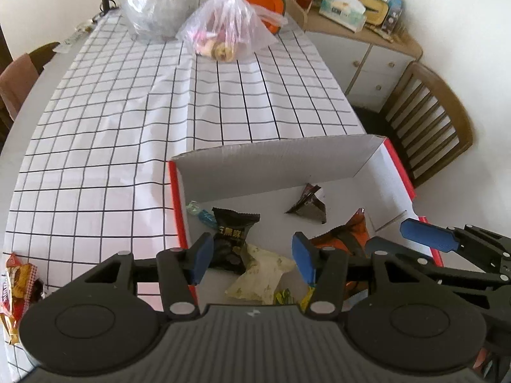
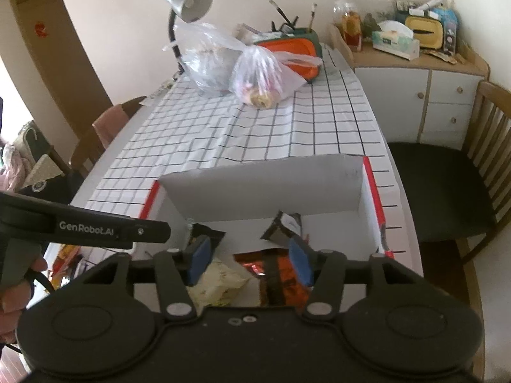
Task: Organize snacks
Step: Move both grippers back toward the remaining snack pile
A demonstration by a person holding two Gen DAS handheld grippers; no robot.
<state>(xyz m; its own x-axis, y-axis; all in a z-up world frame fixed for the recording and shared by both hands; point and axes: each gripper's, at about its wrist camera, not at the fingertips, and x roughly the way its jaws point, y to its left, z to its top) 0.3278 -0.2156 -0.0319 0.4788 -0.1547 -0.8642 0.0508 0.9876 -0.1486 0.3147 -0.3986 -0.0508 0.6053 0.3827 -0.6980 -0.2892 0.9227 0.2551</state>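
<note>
Both hand-held grippers (image 1: 252, 257) (image 2: 250, 260) apart, empty, above snack box (image 1: 287, 159).

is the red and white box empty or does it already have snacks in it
Not empty. The open box holds several wrapped snacks on its floor: a black packet, a pale yellow-green one, an orange one and a dark triangular one.

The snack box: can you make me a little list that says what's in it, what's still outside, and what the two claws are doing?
box: white inside, red edges, open top
in box: black packet, pale yellow packet, orange packet, dark triangle packet
outside box: red snack packets on checked tablecloth
left claw: open, empty, over box
right claw: open, empty, over box
</note>
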